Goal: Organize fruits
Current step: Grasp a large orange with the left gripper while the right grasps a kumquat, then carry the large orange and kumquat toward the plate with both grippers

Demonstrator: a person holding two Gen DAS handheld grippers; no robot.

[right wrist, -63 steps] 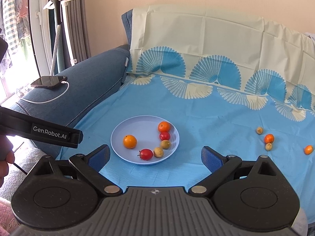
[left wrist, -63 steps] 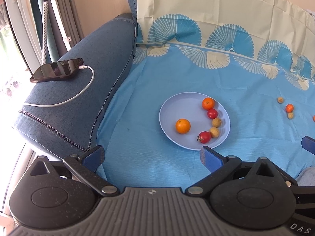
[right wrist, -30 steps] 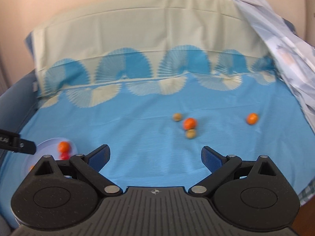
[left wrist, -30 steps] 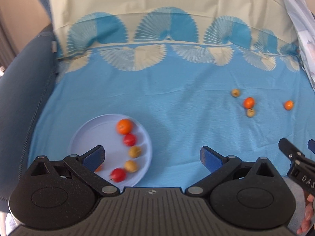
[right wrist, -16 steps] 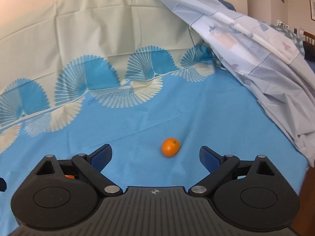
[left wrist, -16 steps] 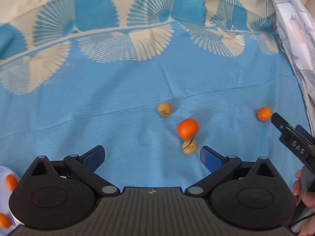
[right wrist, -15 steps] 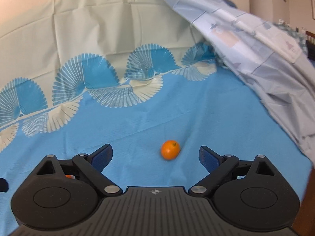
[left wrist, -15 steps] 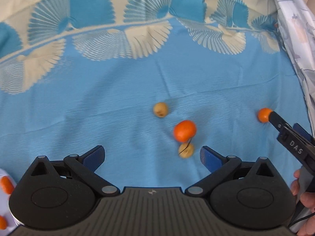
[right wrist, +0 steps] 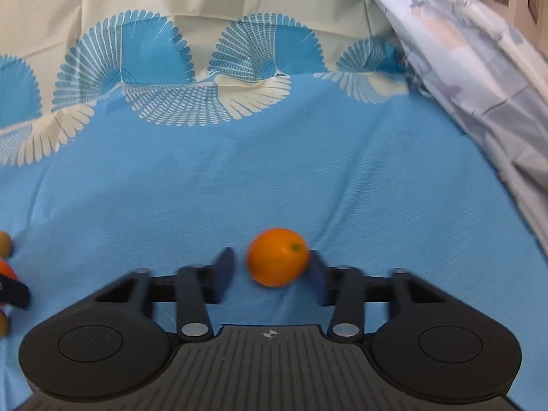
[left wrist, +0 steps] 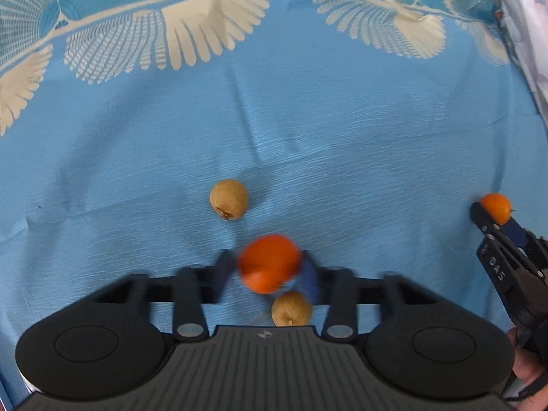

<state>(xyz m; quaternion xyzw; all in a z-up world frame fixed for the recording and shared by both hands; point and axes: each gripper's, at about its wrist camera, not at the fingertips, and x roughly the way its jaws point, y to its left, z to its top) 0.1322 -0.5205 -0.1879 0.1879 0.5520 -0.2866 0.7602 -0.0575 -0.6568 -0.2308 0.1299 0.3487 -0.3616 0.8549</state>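
My left wrist view alone shows the blue bedsheet (left wrist: pixel 308 130) carrying two brown longans (left wrist: pixel 228 199), one beside my left tool (left wrist: pixel 267 269), whose jaws are closing on a blurred tangerine (left wrist: pixel 269 262). Only the right wrist view shows the pale quilt (right wrist: pixel 479 85) at the sheet's right edge; my right tool (right wrist: pixel 270 267) is closing around a kumquat (right wrist: pixel 277 257), left pad not yet touching.

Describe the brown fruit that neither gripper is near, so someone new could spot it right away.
Start on the blue cloth and find the left gripper, whose jaws are closing around an orange fruit. Just beyond that lies a round tan fruit, alone on bare cloth. Its twin sits nearer the camera, behind the gripper's fingers.
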